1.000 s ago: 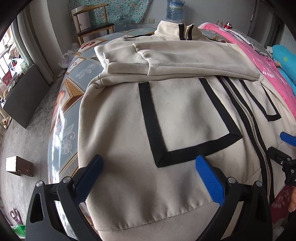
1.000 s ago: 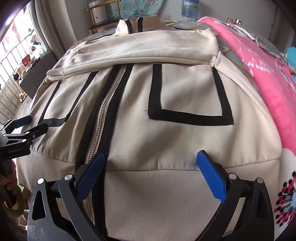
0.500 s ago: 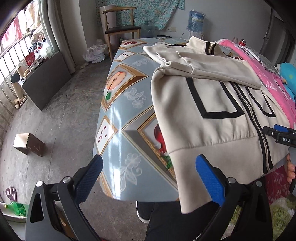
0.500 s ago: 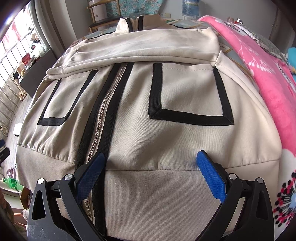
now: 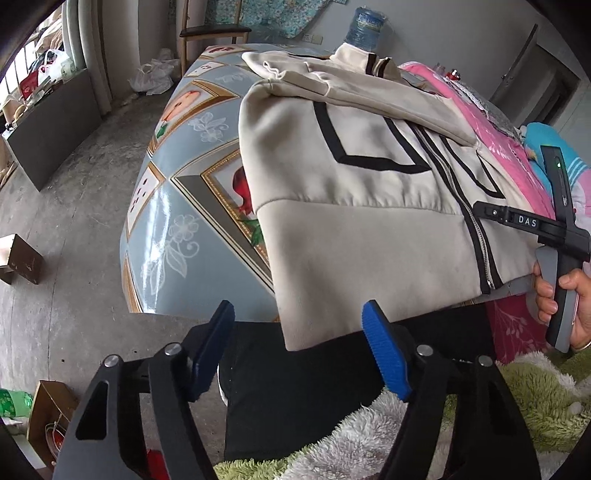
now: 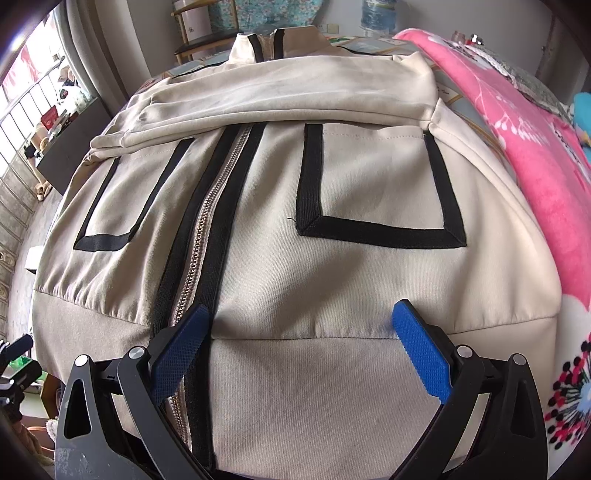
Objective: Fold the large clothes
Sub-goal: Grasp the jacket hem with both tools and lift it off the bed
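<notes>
A cream zip-up jacket [image 5: 369, 206] with black trim lies front up on the table, its sleeves folded across the chest and its hem hanging over the near edge. My left gripper [image 5: 299, 350] is open and empty, below and in front of the hem's left corner. My right gripper [image 6: 299, 350] is open and empty, just above the jacket's [image 6: 332, 184] hem band right of the zipper [image 6: 207, 229]. The right gripper's body [image 5: 554, 229] shows at the right of the left wrist view, over the hem.
The table [image 5: 177, 192] has a glossy patterned blue cover. A pink blanket [image 6: 524, 122] lies along the jacket's right side. A chair [image 5: 214, 33] and a water bottle [image 5: 365, 26] stand behind the table. A small box [image 5: 18, 258] sits on the floor at left.
My left gripper has pulled back off the jacket and down to the left, past the table's near edge. My right gripper has stayed over the hem.
</notes>
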Demonstrator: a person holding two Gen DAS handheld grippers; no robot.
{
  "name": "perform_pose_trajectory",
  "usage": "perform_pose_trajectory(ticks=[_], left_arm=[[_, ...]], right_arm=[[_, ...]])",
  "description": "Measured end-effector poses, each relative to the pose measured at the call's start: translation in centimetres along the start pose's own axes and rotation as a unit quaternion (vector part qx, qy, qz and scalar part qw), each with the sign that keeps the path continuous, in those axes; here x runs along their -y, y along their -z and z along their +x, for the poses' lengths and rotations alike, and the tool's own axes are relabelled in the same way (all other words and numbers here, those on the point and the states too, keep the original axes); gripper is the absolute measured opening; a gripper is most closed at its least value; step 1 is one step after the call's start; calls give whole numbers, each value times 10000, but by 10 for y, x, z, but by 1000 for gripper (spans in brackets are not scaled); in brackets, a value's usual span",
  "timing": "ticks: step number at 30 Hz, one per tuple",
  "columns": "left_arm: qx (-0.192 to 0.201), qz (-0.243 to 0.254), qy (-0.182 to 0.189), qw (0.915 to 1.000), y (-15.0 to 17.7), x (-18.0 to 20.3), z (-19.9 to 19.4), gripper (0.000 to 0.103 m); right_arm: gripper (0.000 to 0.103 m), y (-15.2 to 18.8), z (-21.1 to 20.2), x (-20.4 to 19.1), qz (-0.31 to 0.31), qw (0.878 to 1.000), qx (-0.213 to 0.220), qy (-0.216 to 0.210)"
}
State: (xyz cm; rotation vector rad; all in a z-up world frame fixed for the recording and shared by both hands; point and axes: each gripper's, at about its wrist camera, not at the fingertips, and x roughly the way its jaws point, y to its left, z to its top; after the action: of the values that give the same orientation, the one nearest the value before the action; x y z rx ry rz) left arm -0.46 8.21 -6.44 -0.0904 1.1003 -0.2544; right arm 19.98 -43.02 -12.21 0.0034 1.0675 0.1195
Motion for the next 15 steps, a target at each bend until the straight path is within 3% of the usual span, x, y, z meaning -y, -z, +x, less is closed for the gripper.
perform_pose_trajectory(ticks=[5, 15], left_arm=[[-169, -41, 181, 9997, 2, -2, 4, 46], [-374, -378, 408, 9977, -2, -10, 18, 44]], right_arm=[[96, 0, 0, -1, 4, 10000, 8, 4], [96, 0, 0, -1, 4, 10000, 12, 3]])
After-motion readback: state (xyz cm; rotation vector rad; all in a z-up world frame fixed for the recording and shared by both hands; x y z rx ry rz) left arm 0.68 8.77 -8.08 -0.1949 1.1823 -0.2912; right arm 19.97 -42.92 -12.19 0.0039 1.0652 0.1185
